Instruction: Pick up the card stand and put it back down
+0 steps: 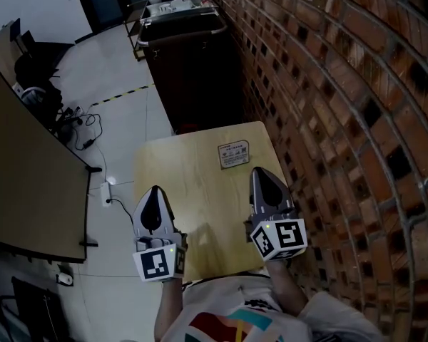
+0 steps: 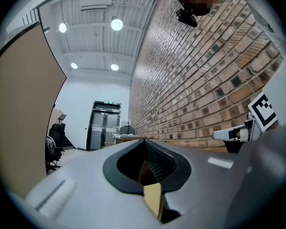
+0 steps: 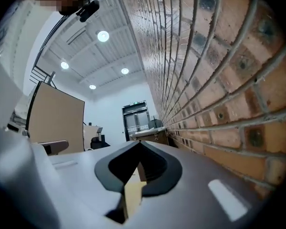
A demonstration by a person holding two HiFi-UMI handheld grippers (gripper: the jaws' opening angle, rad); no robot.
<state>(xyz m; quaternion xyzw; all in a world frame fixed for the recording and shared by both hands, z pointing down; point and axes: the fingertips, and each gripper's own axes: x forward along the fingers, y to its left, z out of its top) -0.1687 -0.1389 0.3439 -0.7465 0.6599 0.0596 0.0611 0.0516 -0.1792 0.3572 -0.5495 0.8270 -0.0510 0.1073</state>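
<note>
The card stand (image 1: 233, 154) sits on the far part of the tabletop (image 1: 178, 184), its print too small to read. It is apart from the right hand-held gripper (image 1: 260, 171), which is closed and empty, as is the left hand-held gripper (image 1: 155, 189).

Both the left claw (image 1: 155, 189) and right claw (image 1: 258, 170) were grey, tapered shells, each topped by a white cube (image 1: 159, 262) with black square markers. The person wore a white T-shirt (image 1: 228, 318) printed red, teal and yellow.

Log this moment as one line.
left gripper: shut, empty | right gripper: shut, empty | printed rectangular card stand: untouched on light wooden table, far side, ahead of both grippers
</note>
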